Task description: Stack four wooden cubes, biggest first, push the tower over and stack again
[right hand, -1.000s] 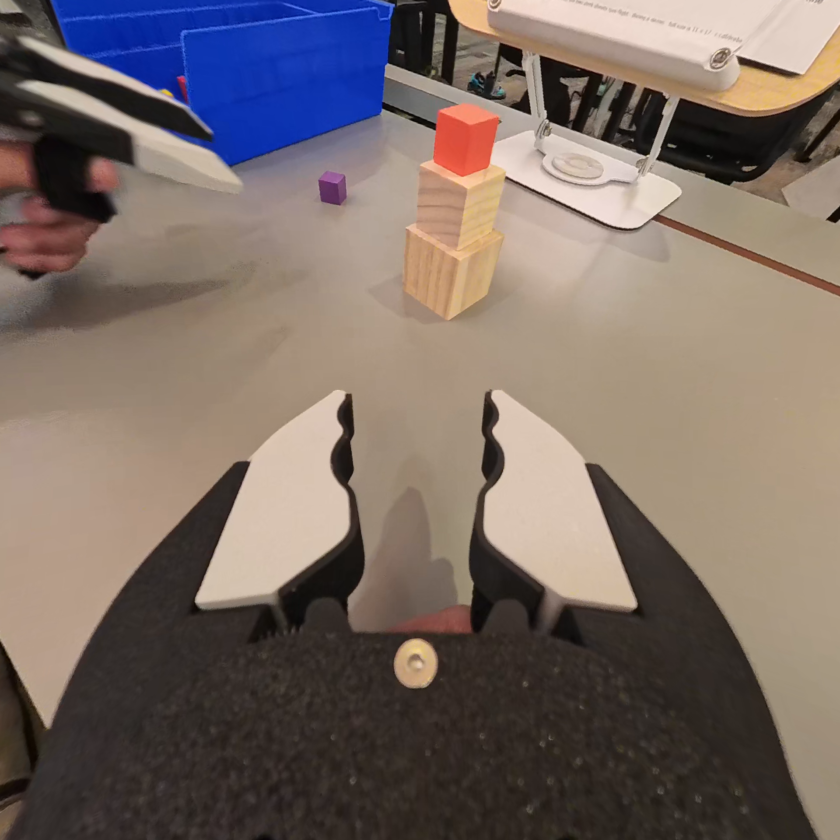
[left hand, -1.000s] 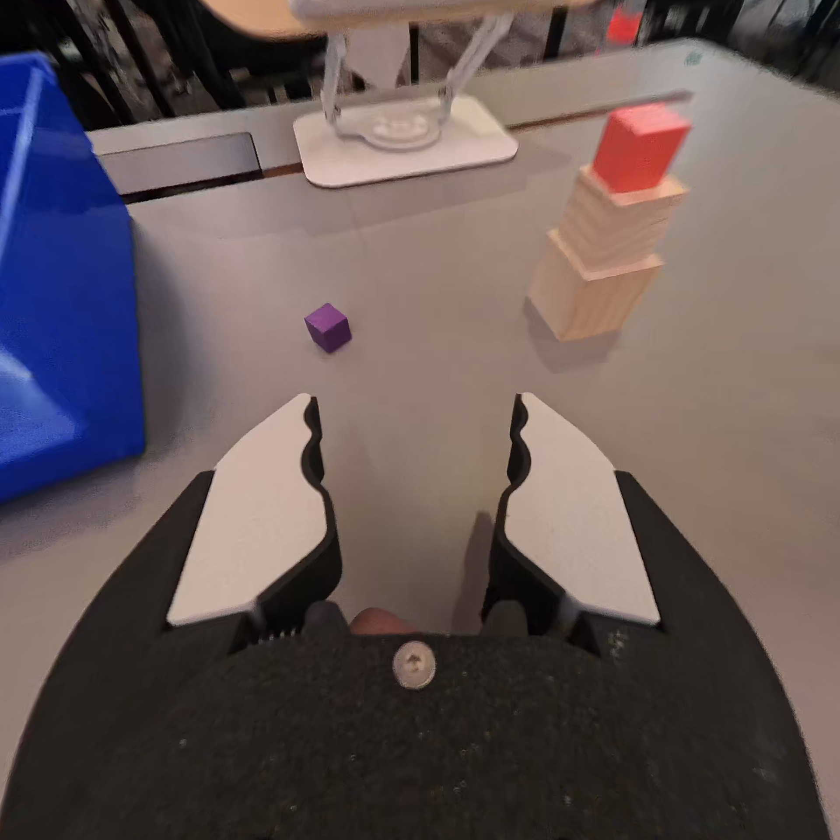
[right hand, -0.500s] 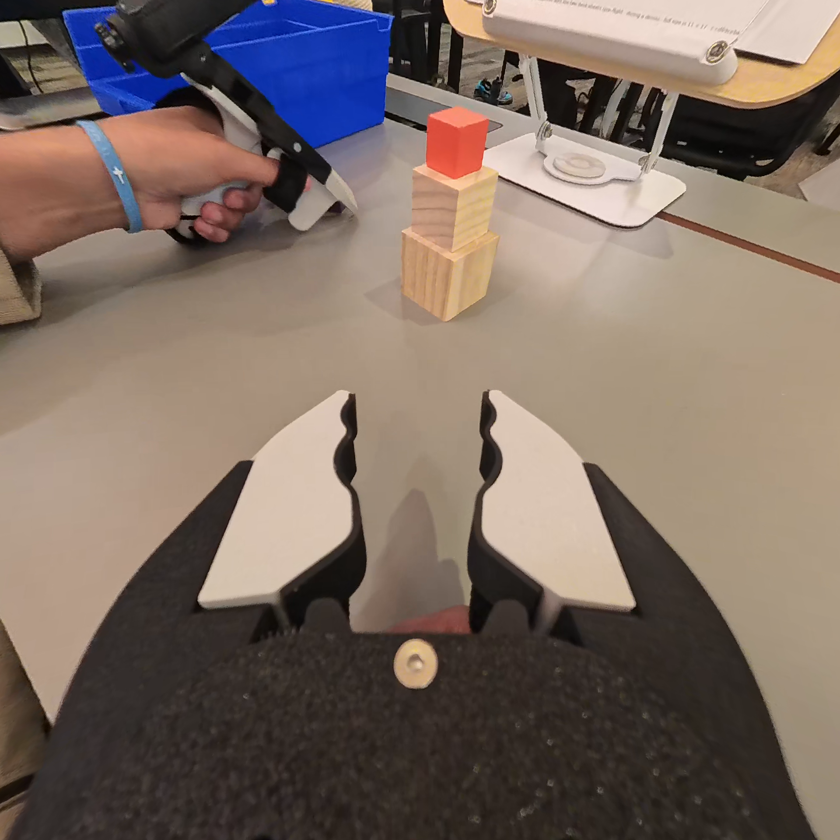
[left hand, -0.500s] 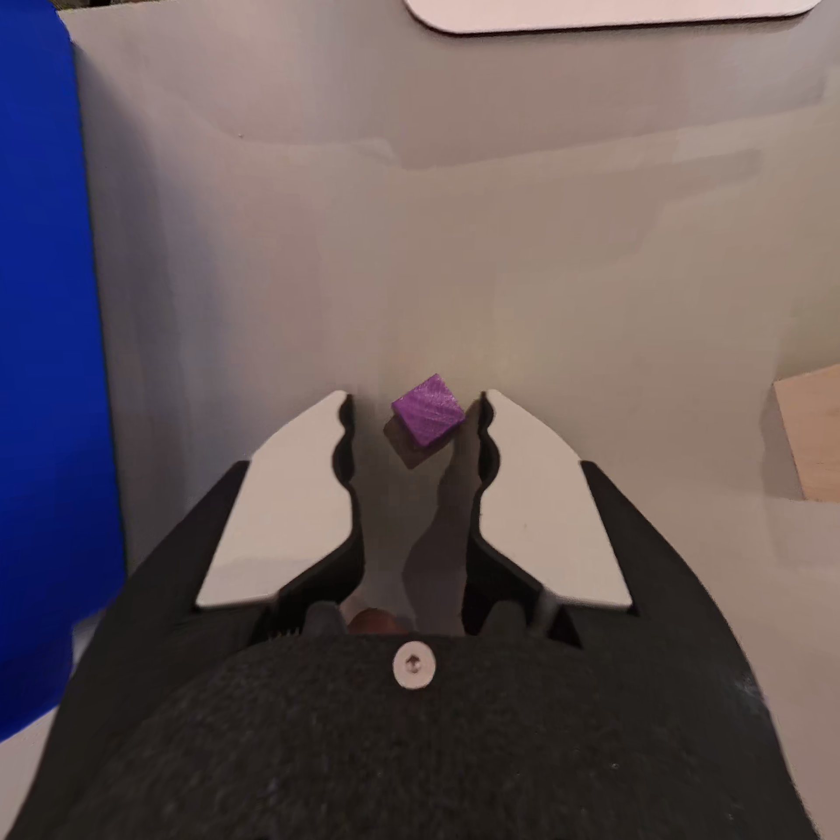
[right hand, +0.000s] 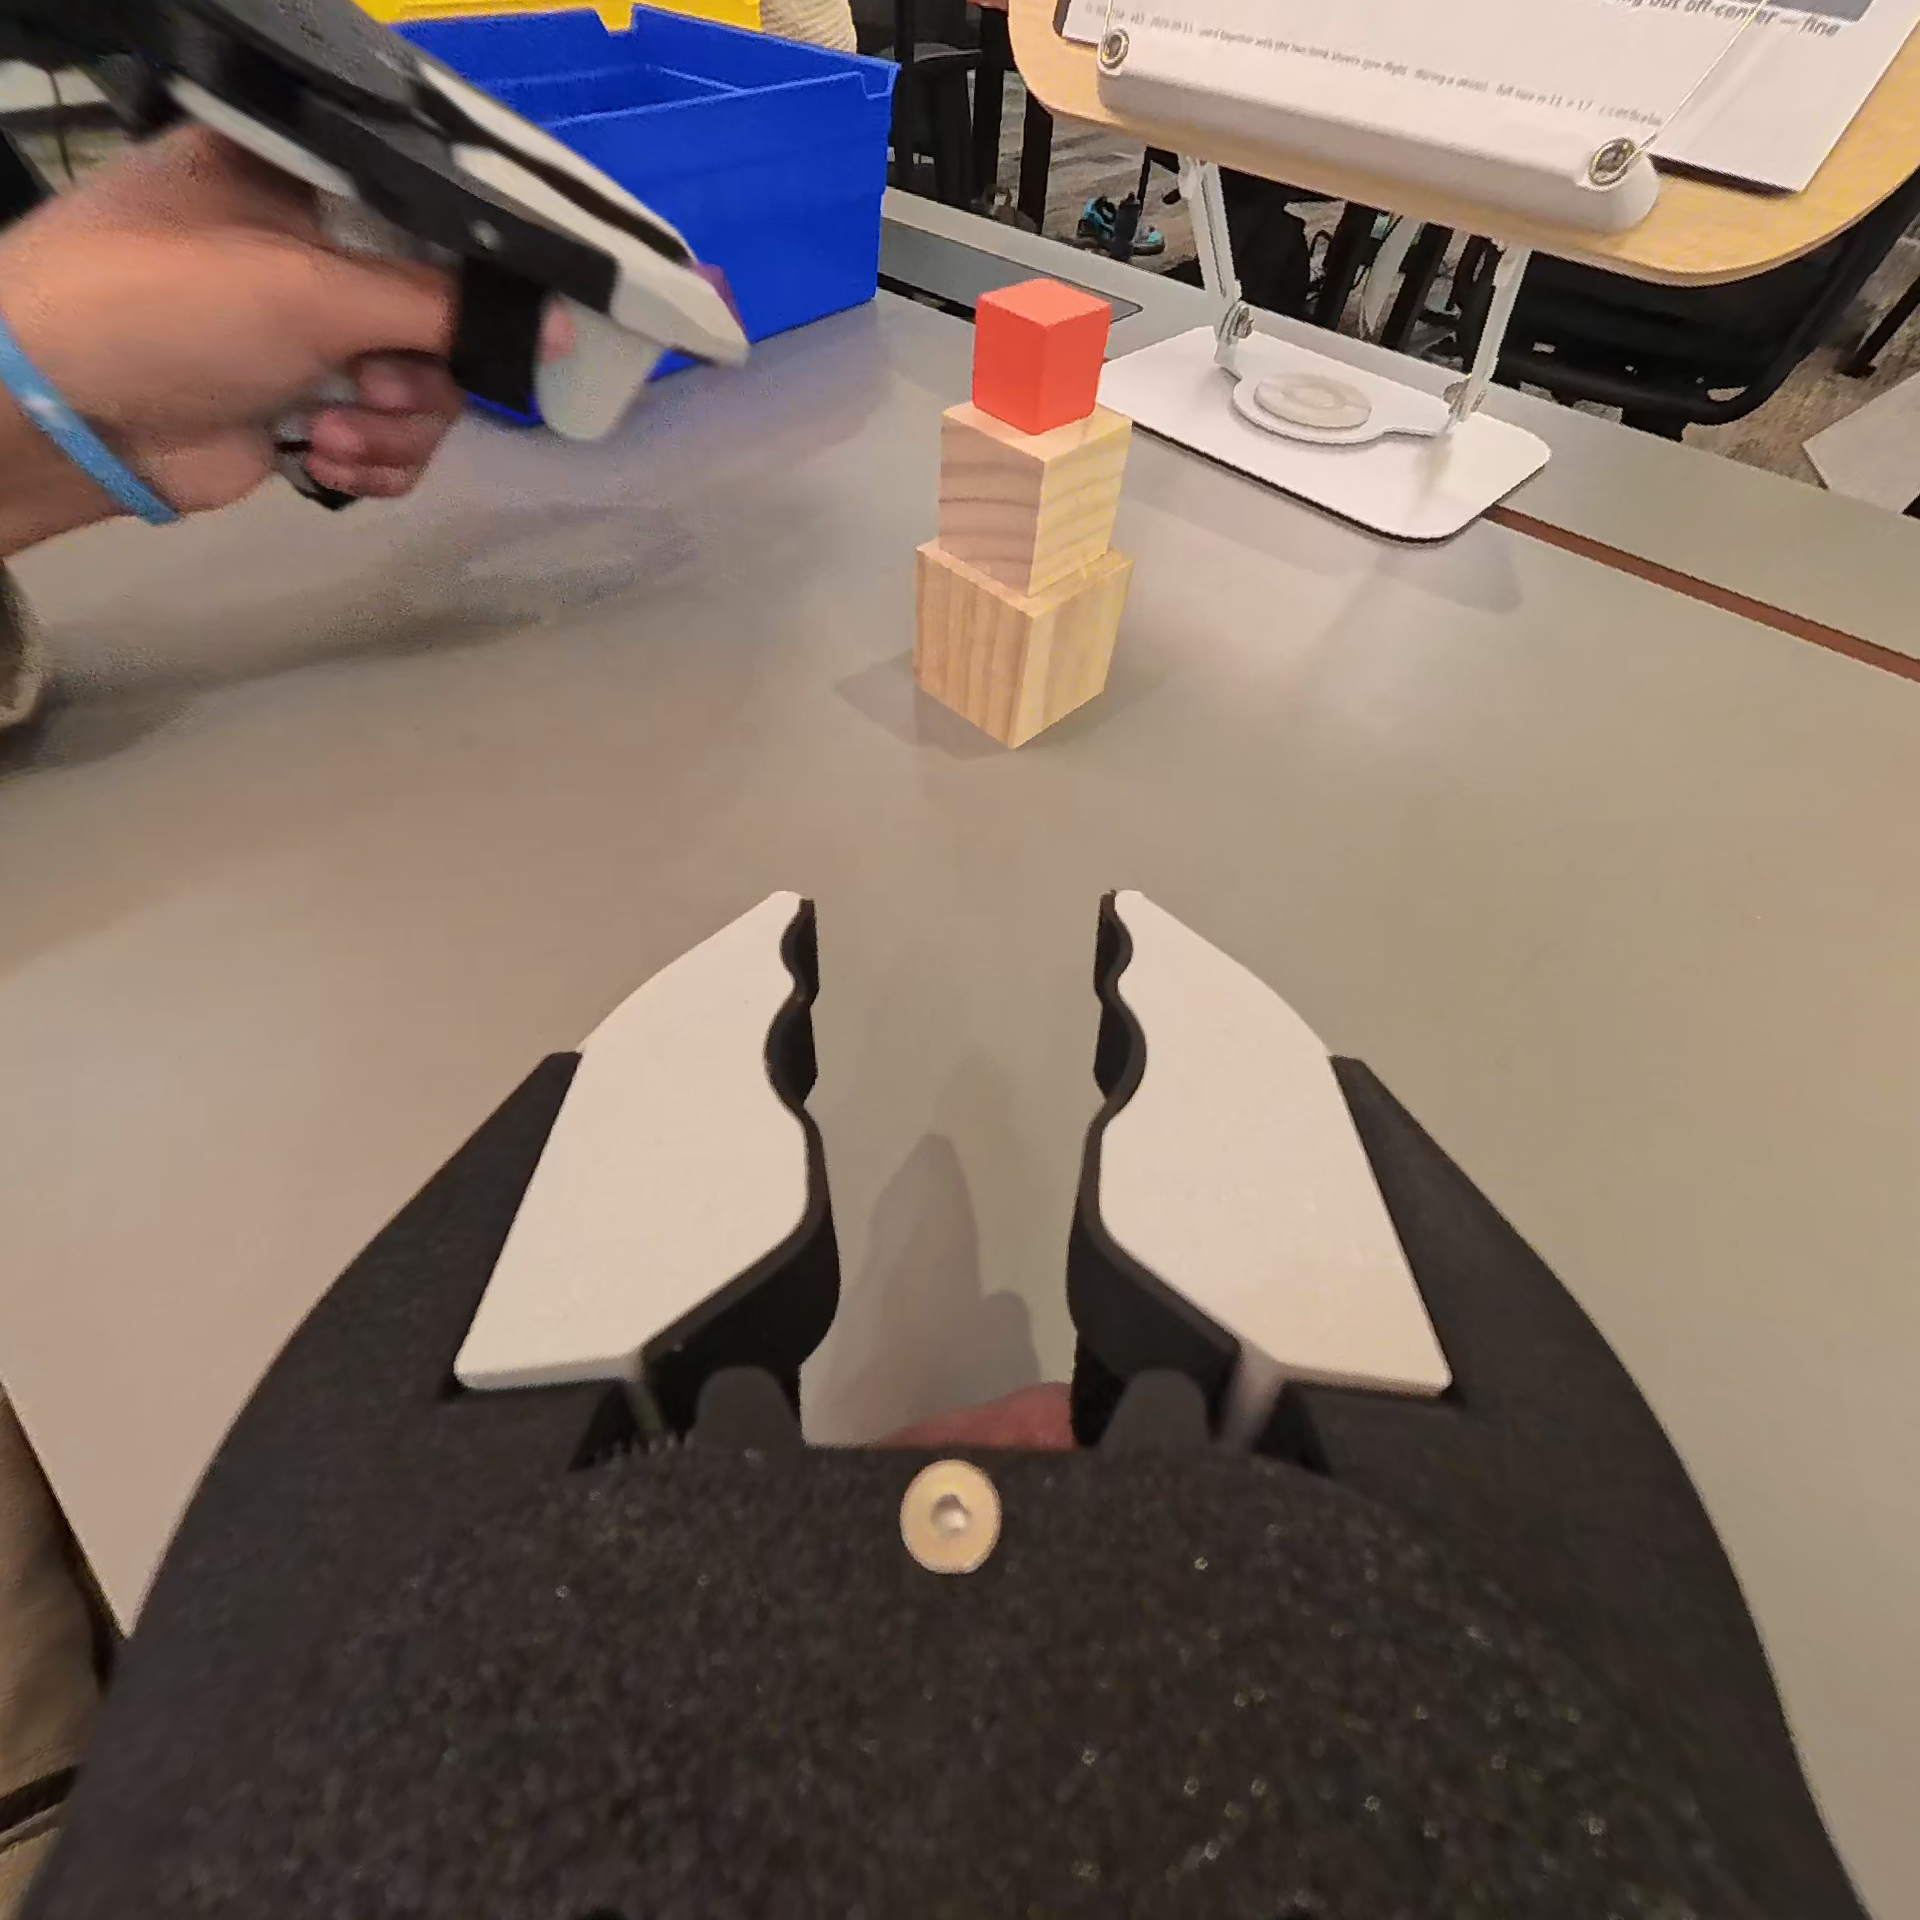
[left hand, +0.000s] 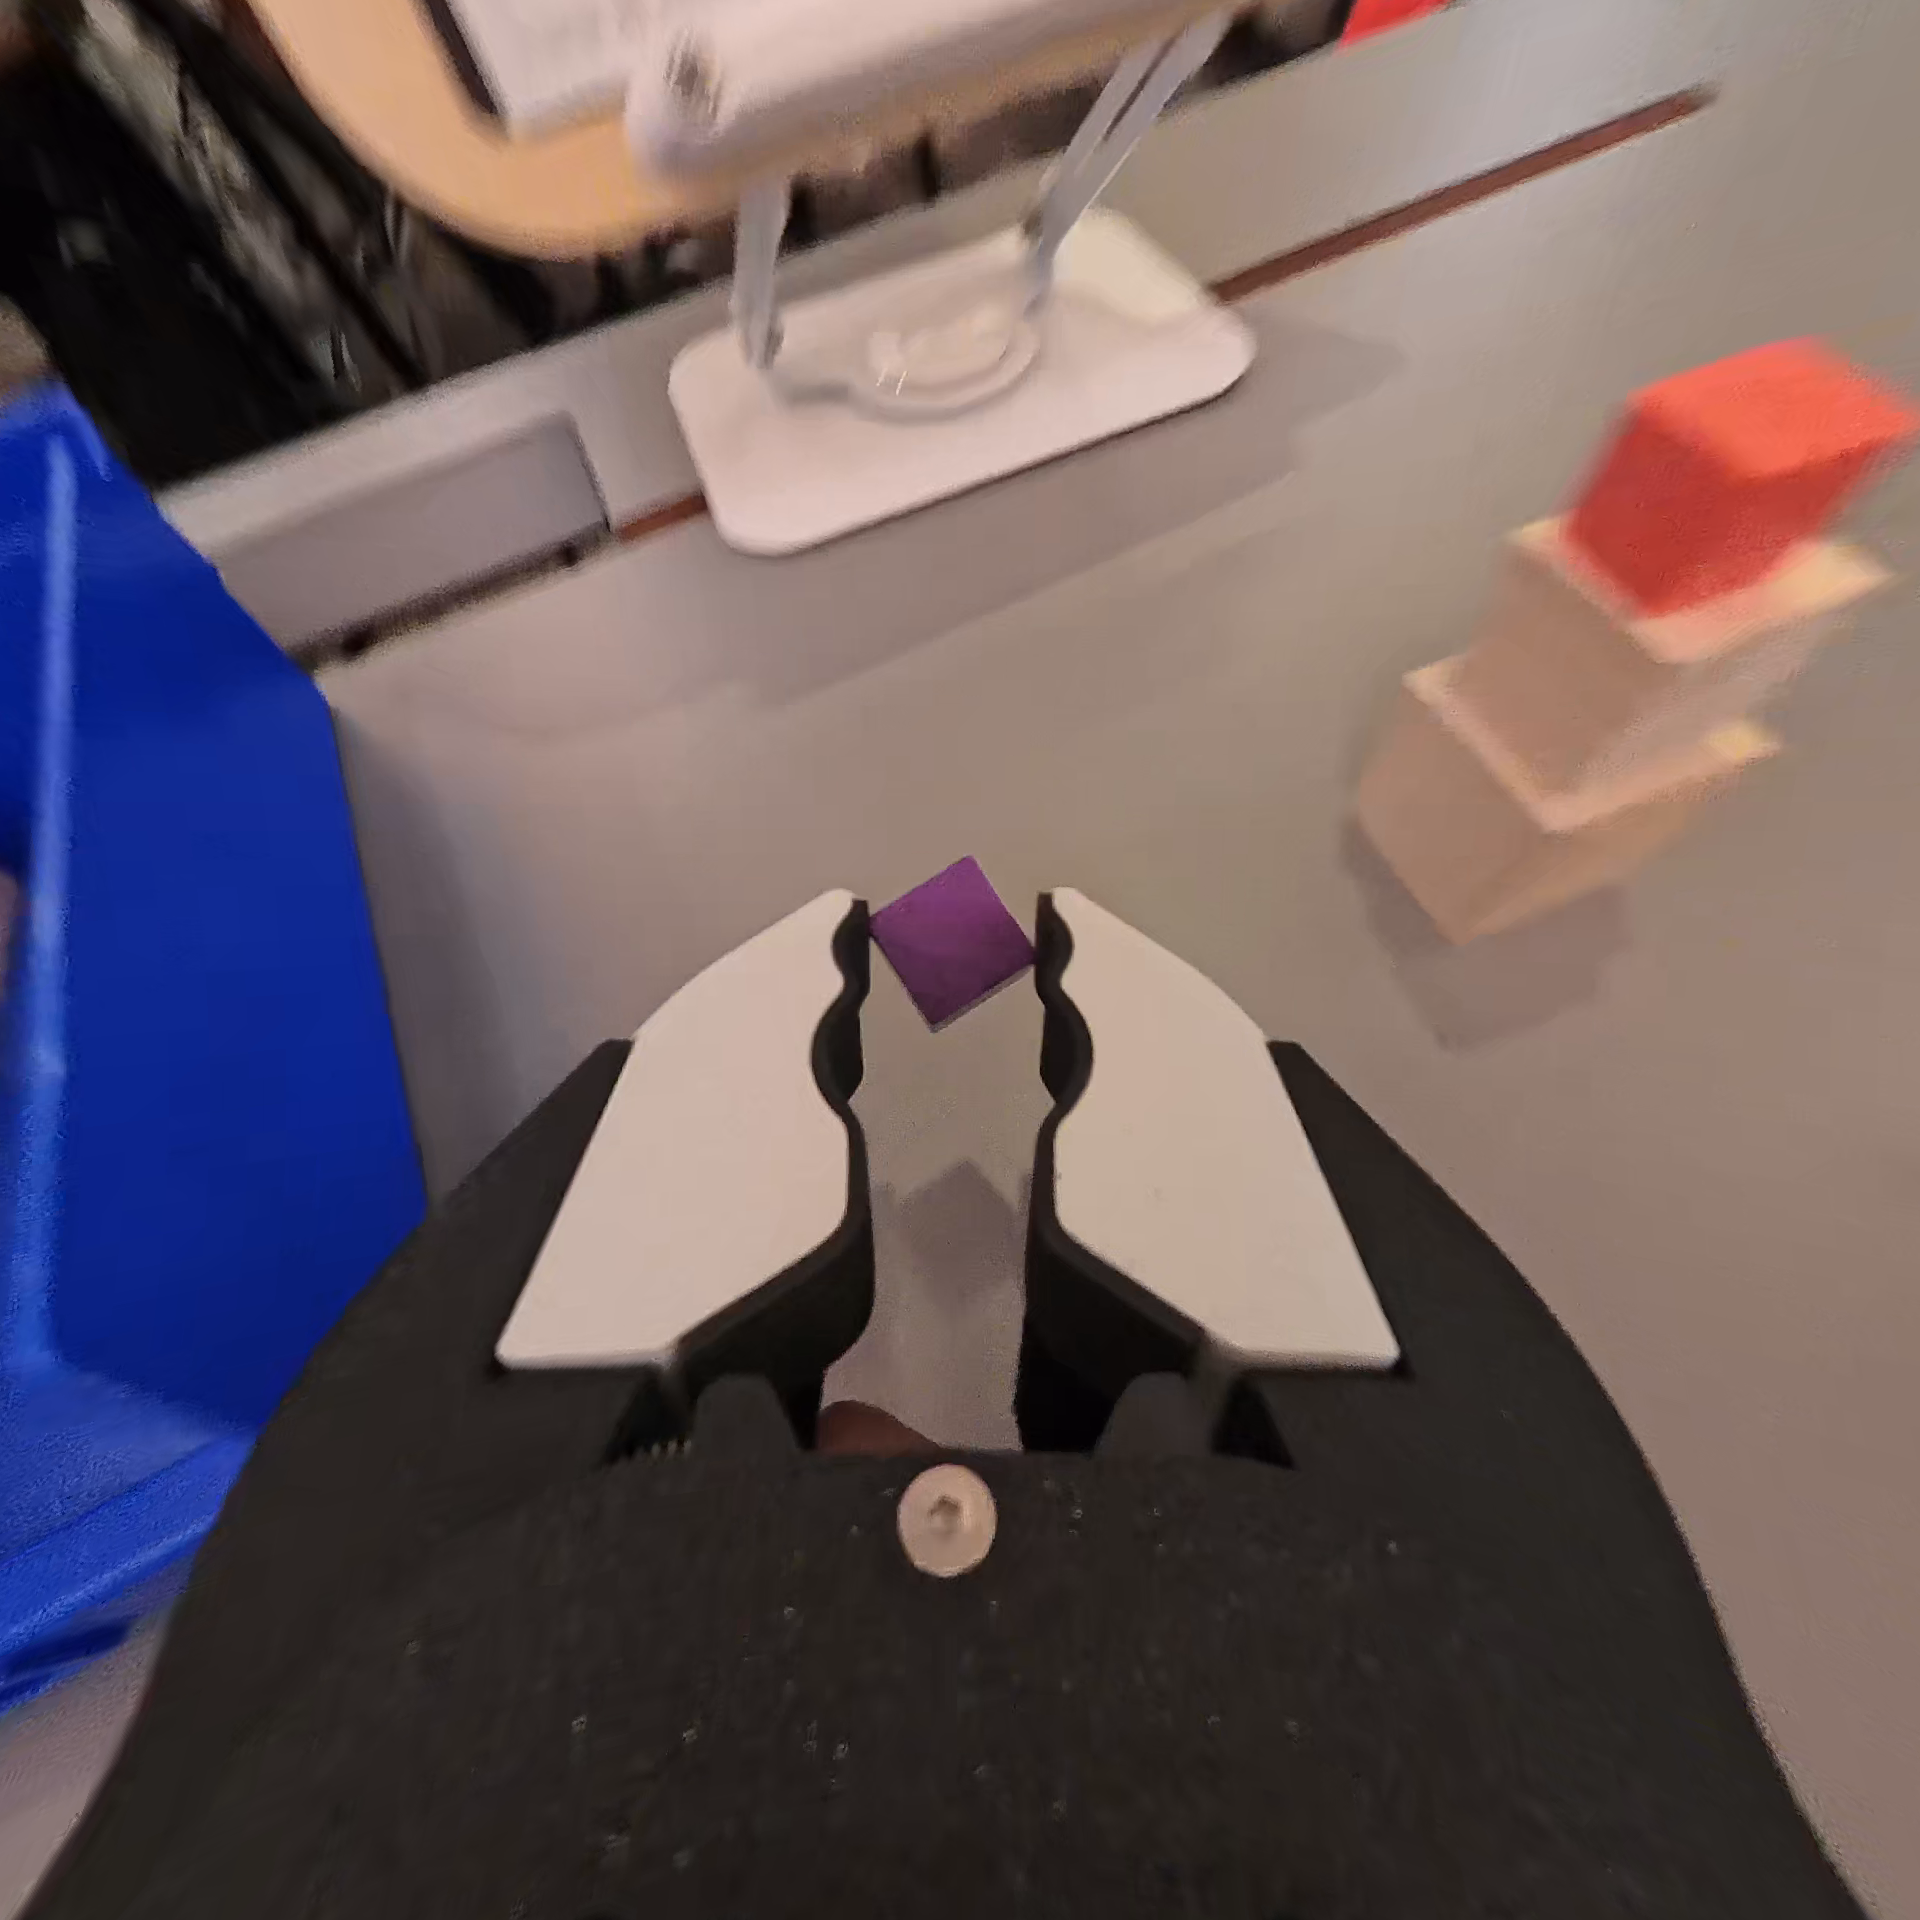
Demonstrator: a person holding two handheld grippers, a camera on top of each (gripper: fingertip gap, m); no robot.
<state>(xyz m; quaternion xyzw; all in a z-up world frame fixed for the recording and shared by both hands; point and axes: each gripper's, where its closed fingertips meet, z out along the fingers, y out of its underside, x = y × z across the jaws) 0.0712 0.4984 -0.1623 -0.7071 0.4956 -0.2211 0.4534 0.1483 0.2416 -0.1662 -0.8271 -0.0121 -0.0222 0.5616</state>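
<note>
Grey table [right hand: 1455,831] w/ a brown seam along the far edge; dark chair legs and clutter behind it. A white stand base [right hand: 1340,436] sat at approx 1 o'clock in the right wrist view, carrying a tan board with a paper sheet clipped on.

Left gripper [left hand: 951,925] was clamped on the purple cube [left hand: 954,940] – the cube sat turned corner-on between the fingertips [left hand: 1049,920], right at their ends, clear of the table with its shadow showing below in the gap. Left wrist view was motion-blurred. In the right wrist view the same gripper [right hand: 717,312] was at approx 10 o'clock, held by a hand [right hand: 208,343] with a blue wristband [right hand: 62,426], tips pointing toward the tower, only a sliver of purple visible at the tip.

Tower stood 3 high – big pine cube [right hand: 1023,649] on the table, smaller pine cube [right hand: 1029,499] on it, red cube [right hand: 1039,353] on top, each twisted a bit vs the one below. At 12 o'clock in the right wrist view, 2 o'clock in the left.

Right gripper [right hand: 956,914] was spread open and empty, low over bare table, well short of the tower.

Blue bin [right hand: 727,145] at approx 11 o'clock in the right view, behind the left gripper; it filled the 9 o'clock side of the left view [left hand: 156,935].
</note>
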